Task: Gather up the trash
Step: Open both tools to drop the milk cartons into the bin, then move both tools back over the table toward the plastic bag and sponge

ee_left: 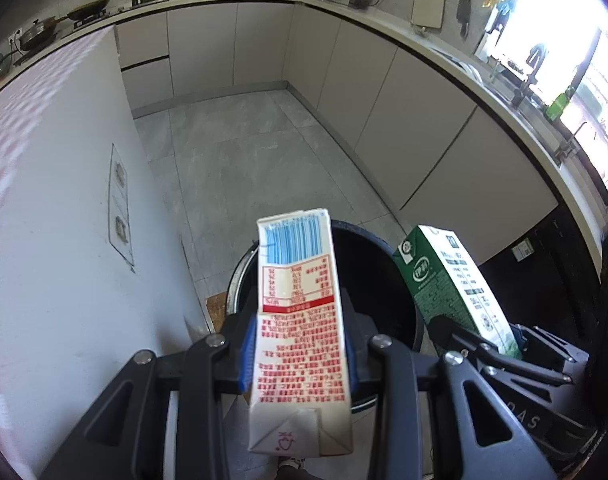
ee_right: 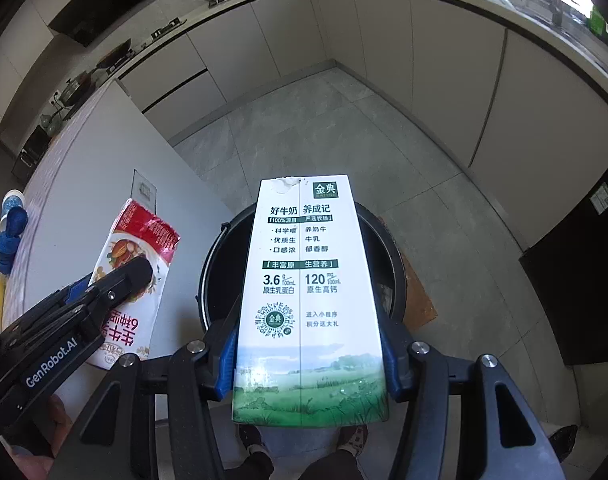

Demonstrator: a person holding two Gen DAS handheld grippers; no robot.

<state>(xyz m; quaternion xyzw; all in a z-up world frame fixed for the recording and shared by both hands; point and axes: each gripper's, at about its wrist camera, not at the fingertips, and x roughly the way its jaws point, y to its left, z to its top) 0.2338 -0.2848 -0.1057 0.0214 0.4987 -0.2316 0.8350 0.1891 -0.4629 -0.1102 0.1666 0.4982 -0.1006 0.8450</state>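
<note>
Red-and-white carton [ee_left: 300,332] fills the left wrist view, pinched across its narrow sides by the left gripper [ee_left: 300,354]. Its long axis runs forward along the fingers, far end tipped over the dark bin [ee_left: 387,280] below. The bin mouth lies directly ahead and beneath. At right, the green carton [ee_left: 451,284] sits in the right gripper [ee_left: 499,344], alongside the bin's right rim.

Right wrist view: the green-and-white carton [ee_right: 309,296] is clamped between the blue pads of the right gripper [ee_right: 309,364], long axis forward, top end over the bin opening [ee_right: 224,264]. The left gripper [ee_right: 116,280] holds the red carton [ee_right: 132,280] just left of the rim, beside the white table [ee_right: 84,184].

Judgement: both cartons are poised for release; the green one looks better centred over the bin.
</note>
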